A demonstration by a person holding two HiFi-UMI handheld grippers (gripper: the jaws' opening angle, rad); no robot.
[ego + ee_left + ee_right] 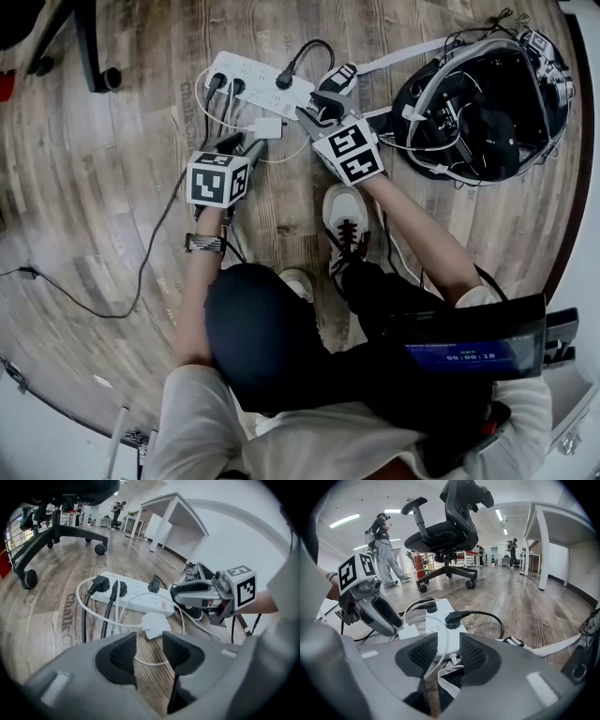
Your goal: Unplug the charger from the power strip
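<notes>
Charger (pixel 267 128) lies loose on the floor, upper centre of frame, just beside power strip (pixel 258 77) and in no socket, so the unplugging looks done. Left claw (pixel 247 147) spread, empty, near charger. Right claw (pixel 314 112) spread, pinching nothing.

**Spotter:** What does your rig look like from there?

**Me:** On my feed, my left gripper (pixel 242 145) is a smooth grey shell with black ribbed pads (pixel 123 654). My right gripper (pixel 314 114) looks the same.

**Spotter:** Any markings?

**Me:** Each one carries a white cube (pixel 217 180) printed with black squares, just behind the jaws. Behind the left cube I see a metal-banded wristwatch (pixel 204 243).

**Spotter:** And clothing?

**Me:** A pale short-sleeved shirt (pixel 192 417), dark trousers (pixel 258 328) and a white sneaker (pixel 345 216) with dark laces.
</notes>
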